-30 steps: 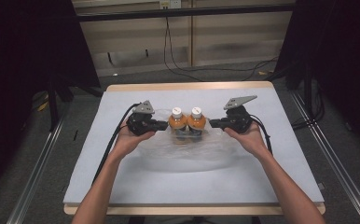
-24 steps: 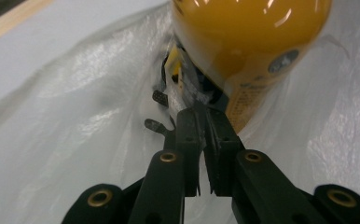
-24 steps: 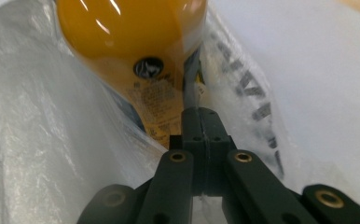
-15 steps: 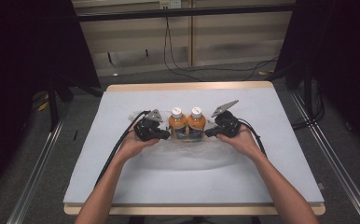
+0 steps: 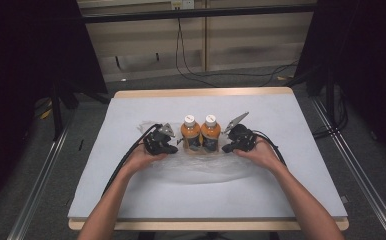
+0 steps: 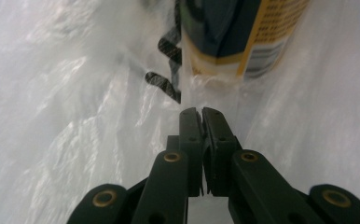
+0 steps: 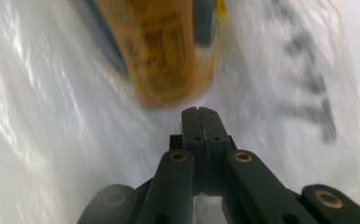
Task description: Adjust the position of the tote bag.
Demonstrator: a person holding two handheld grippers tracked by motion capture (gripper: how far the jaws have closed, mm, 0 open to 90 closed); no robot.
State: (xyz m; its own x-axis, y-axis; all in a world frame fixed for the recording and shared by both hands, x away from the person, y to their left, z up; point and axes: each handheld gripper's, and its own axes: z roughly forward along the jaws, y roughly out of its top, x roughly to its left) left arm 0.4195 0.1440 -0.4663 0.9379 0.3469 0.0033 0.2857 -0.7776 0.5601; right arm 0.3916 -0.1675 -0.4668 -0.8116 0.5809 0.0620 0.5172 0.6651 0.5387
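white table cover, floor cables, metal rails

A table with a pale top and a wooden edge stands in the middle of the frame on a grey floor. At the top is a beige wall with black cables. Both sides are dark.

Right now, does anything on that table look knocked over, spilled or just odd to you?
Nothing stands out. Both orange bottles stand upright, side by side, with white caps on. The clear plastic bag around them is crumpled, as thin film will be. The left gripper and right gripper sit at its two sides, jaws shut.
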